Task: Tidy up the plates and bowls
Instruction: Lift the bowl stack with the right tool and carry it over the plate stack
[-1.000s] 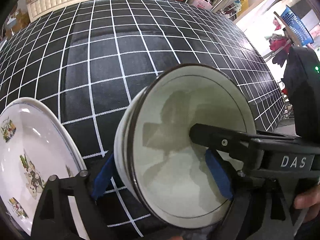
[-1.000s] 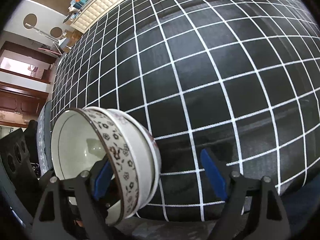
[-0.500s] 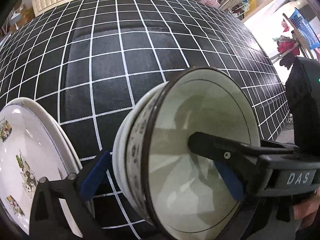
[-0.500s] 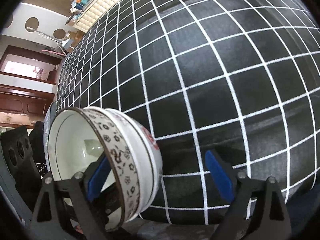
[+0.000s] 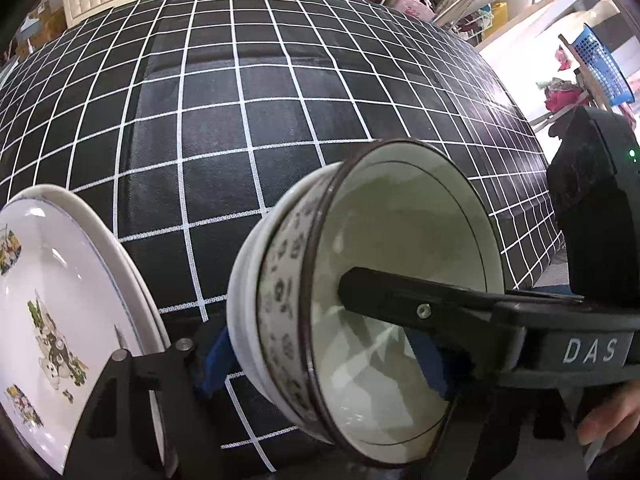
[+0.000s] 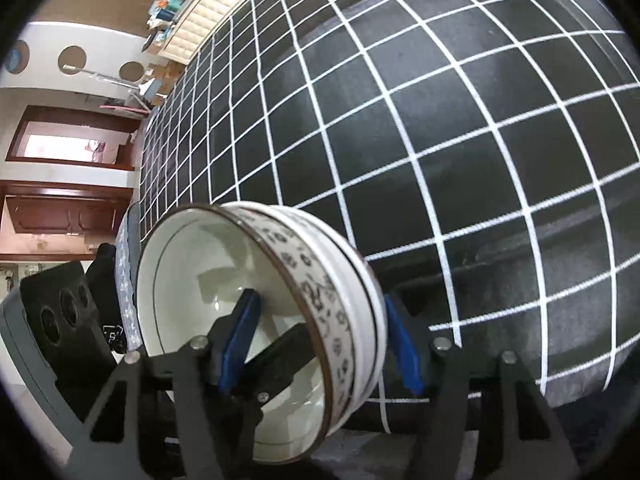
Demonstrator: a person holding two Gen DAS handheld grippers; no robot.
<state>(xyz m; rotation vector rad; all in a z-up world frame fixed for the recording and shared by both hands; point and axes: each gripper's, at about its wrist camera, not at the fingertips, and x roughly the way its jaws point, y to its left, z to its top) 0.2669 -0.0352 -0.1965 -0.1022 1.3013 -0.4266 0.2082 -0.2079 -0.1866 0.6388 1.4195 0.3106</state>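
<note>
I see both grippers closing on the stacked bowls (image 5: 360, 288) over the checked surface (image 5: 248, 120). My left gripper (image 5: 324, 364) and right gripper (image 6: 320, 340) each straddle the wall, blue pads (image 6: 240, 332) touching inside and out. The plates (image 5: 60, 300) sit just left.
</note>
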